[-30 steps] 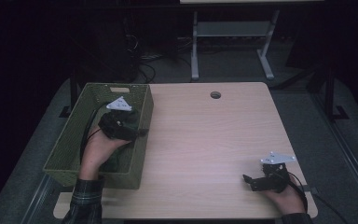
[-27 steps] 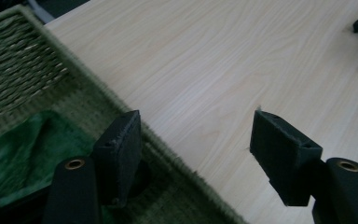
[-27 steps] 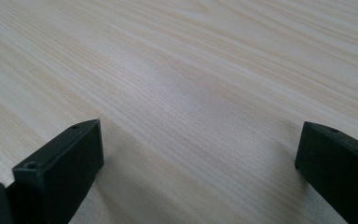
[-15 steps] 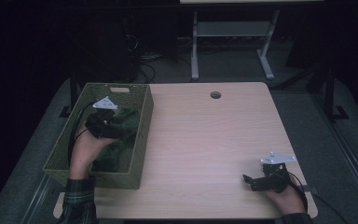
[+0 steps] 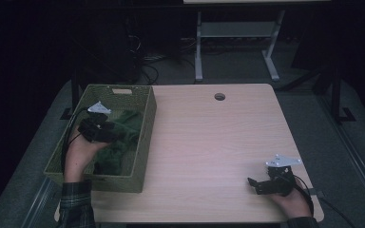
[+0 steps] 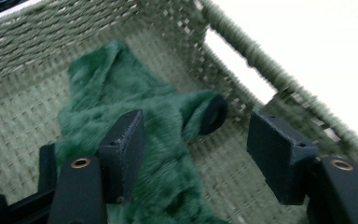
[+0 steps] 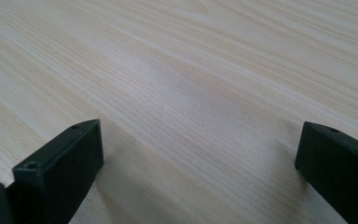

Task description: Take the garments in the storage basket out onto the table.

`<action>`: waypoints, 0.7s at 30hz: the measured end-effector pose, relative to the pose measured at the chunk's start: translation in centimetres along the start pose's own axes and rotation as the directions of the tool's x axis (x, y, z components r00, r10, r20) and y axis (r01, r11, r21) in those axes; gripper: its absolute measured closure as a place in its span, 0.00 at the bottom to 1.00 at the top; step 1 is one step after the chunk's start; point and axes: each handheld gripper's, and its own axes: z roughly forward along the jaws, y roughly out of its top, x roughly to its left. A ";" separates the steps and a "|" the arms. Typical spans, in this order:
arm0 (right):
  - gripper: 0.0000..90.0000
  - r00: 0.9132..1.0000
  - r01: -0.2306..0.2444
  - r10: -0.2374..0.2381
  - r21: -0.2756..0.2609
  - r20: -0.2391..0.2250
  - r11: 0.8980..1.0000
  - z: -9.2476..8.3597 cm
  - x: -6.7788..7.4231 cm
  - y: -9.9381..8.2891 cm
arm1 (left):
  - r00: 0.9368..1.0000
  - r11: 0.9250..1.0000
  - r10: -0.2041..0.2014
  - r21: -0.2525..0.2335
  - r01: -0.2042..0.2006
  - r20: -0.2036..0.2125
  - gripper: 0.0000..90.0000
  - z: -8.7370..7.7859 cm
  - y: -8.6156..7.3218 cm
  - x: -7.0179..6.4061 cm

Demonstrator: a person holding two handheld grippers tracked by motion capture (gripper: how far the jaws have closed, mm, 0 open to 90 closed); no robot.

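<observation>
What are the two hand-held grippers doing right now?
Left hand-held gripper: open, over the green furry cloth in the basket.
Right hand-held gripper: open, empty, above the table.

high view – above, looking forward and down on table | left gripper view – close inside basket, shared with high | right gripper view – skims tabletop

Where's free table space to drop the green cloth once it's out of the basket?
Bare wood runs from the basket wall across to the right claw, and back to the cable hole. Crowded: inside the basket, where the green cloth and the open left claw sit.
</observation>
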 end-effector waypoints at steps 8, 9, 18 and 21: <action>0.01 1.000 0.000 0.000 0.000 0.000 1.000 0.0 0.0 0.0 | 1.000 0.997 -0.003 0.079 0.005 -0.019 0.39 1.3 -0.9 0.7; 0.01 1.000 0.000 0.000 0.000 0.000 1.000 0.0 0.0 0.0 | 1.000 0.996 -0.003 0.089 0.005 -0.024 0.39 1.5 -1.0 0.8; 0.01 1.000 0.000 0.000 0.000 0.000 1.000 0.0 0.0 0.0 | 1.000 0.987 -0.010 0.159 0.012 -0.012 0.37 3.3 -1.9 1.5; 0.01 1.000 0.000 0.000 0.000 0.000 1.000 0.0 0.0 0.0 | 1.000 0.984 -0.026 0.176 0.027 -0.010 0.35 3.9 -2.2 1.7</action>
